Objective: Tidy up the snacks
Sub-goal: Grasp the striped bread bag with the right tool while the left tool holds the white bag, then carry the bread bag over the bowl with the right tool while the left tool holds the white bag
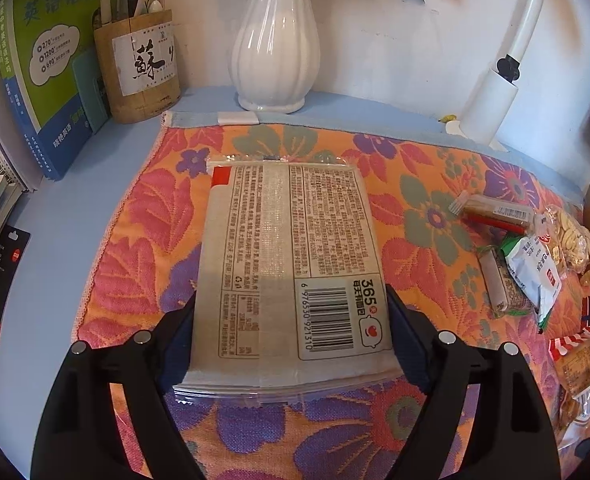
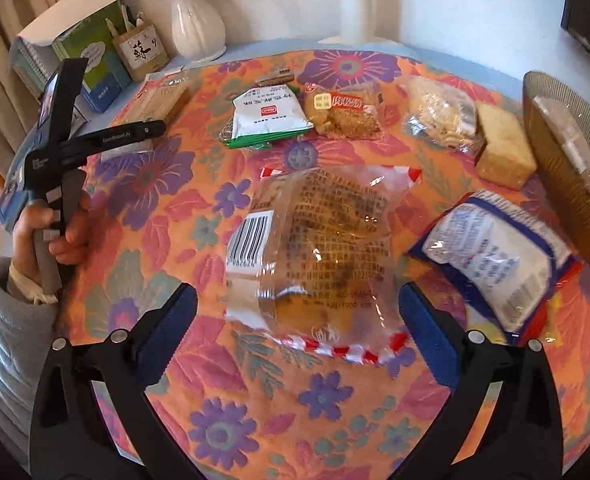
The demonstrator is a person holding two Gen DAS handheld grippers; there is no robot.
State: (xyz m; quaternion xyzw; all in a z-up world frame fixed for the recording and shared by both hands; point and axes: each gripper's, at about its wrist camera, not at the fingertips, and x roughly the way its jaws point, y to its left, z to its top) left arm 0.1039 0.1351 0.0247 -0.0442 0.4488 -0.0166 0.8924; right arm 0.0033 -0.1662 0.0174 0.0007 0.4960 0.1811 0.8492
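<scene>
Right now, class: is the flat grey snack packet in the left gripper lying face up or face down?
Face down: the flat grey snack packet shows its barcode and ingredient print upward, between the left gripper fingers.

Two tools: the left tool (image 1: 291,320) and the right tool (image 2: 299,320). One flowered cloth (image 2: 155,208) covers the surface. One white vase (image 1: 275,40) at twelve o'clock, one pen cup (image 1: 139,68) at eleven, one lamp (image 1: 491,96) at one. Three snack packets stand out: a flat packet (image 1: 291,264), a clear bag (image 2: 319,248) and a green-and-white packet (image 2: 269,116); others lie around them.
</scene>
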